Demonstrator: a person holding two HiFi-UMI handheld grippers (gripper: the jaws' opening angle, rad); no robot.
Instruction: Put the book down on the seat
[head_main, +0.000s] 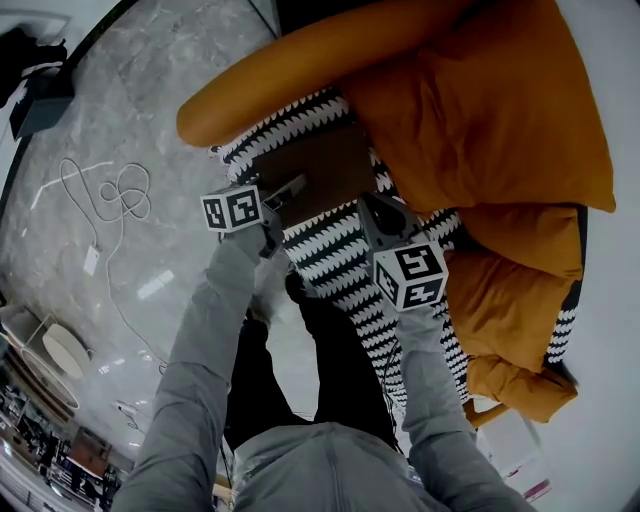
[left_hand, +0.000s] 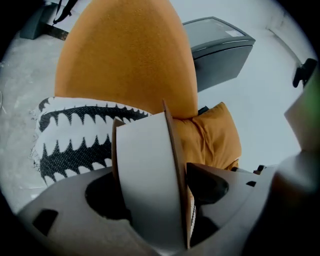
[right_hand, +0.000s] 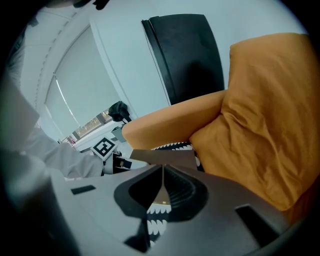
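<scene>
Setting: a person stands over an orange chair (head_main: 300, 60), looking steeply down, with a tool in each hand.
Seat (head_main: 335, 255): covered in a black-and-white zigzag pattern, with the chair's rounded orange arm along its far side.
Book (head_main: 320, 170): brown cover up, lying flat on the seat close to that arm and just beside the big cushion.
Left tool (left_hand: 152, 187): at the book's near left corner. Its jaws stand wide apart, and the book's corner sits between them, white page block and brown covers seen edge-on. One jaw lies close against a cover, a dark gap shows at the other, and it does not look to be clamping.
Right tool (right_hand: 162, 170): jaws closed together into a thin seam with nothing gripped. Its tip is at the book's near right edge; whether it touches the cover is unclear.
Cushions: a large orange cushion (head_main: 480, 110) leans on the chair back, and a smaller one (head_main: 510, 290) lies lower, on the right side of the seat.
Arms: grey sleeves (head_main: 200, 360) reach forward to both tools.
Floor (head_main: 150, 90): pale marble-like tiles to the left, with a white cable (head_main: 100, 195) looped across them.
</scene>
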